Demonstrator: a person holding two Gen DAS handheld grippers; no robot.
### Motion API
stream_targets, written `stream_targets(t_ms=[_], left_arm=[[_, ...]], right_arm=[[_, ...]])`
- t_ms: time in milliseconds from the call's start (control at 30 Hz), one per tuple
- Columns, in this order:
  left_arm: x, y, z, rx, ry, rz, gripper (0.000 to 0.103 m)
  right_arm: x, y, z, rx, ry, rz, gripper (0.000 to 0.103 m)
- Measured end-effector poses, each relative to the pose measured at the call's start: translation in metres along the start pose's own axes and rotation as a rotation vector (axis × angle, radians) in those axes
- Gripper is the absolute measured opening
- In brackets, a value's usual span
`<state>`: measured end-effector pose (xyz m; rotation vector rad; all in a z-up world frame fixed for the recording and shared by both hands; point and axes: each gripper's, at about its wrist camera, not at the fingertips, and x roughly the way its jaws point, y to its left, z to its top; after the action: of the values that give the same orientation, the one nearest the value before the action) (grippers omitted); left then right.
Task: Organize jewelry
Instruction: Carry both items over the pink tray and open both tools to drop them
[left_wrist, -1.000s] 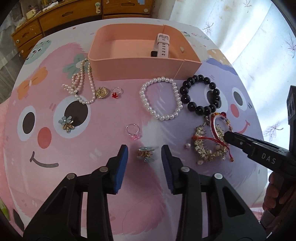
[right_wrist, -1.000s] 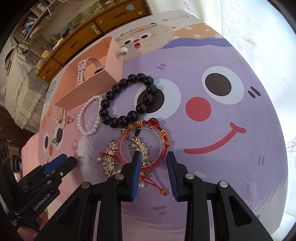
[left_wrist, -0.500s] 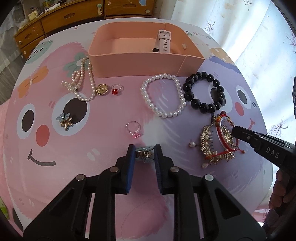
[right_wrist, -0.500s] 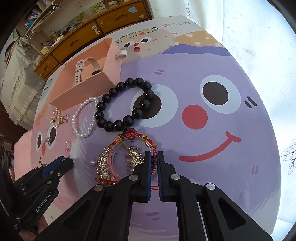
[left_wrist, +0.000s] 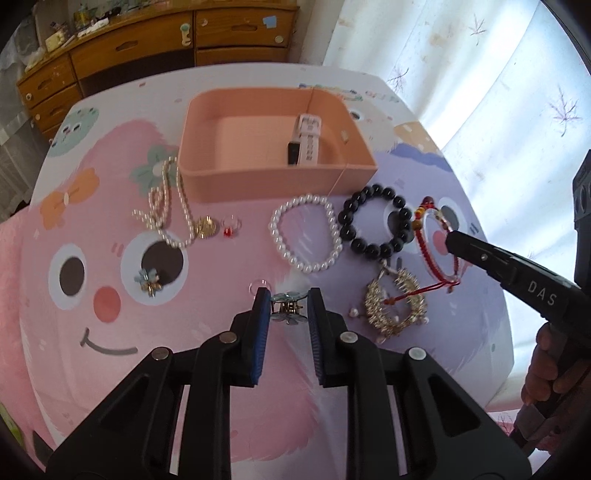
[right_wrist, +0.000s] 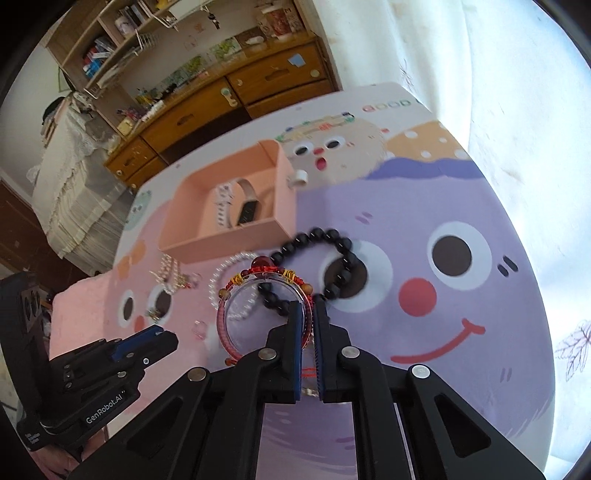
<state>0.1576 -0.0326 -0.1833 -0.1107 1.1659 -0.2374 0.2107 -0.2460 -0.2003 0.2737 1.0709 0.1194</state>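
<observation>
My left gripper (left_wrist: 286, 312) is shut on a small blue flower hair clip (left_wrist: 288, 313) and holds it above the mat. My right gripper (right_wrist: 309, 317) is shut on a red cord bracelet with a clear bangle (right_wrist: 264, 295), lifted off the mat; it also shows in the left wrist view (left_wrist: 436, 240). The pink organizer box (left_wrist: 258, 181) stands at the back with a white watch (left_wrist: 308, 140) in its right part. On the mat lie a pearl bracelet (left_wrist: 306, 232), a black bead bracelet (left_wrist: 376, 221), a gold hair comb (left_wrist: 397, 306), a pearl necklace (left_wrist: 166, 206), a red-stone ring (left_wrist: 231, 225) and a flower brooch (left_wrist: 149, 282).
A clear pink ring (left_wrist: 260, 285) lies just beyond my left fingers. A white curtain (left_wrist: 498, 74) hangs behind the table on the right. A wooden drawer unit (left_wrist: 147, 48) stands beyond the table's far edge. The table edge runs close on the right (left_wrist: 509, 332).
Both grippers closed and lifted: the left took the flower clip off the mat, the right raised the red bracelet away from the gold comb toward the black beads.
</observation>
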Motion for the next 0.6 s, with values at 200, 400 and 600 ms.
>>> stream_targets(t_ms=[200,400,600], left_arm=[[-0.024,-0.002,0.034,0.055,-0.032,-0.003,0.018],[-0.035,0.008,0.071,0.044,-0.062,0.002,0.018],[-0.031,0.026,0.111,0.022,-0.095,0.01,0.018]], right_arm=[[-0.009,0.027,0.026,-0.03,-0.042,0.056,0.005],[-0.005,0.054,0.057,-0.054,-0.097,0.097,0.005],[0.009,0.074,0.089,-0.065,-0.14,0.107,0.005]])
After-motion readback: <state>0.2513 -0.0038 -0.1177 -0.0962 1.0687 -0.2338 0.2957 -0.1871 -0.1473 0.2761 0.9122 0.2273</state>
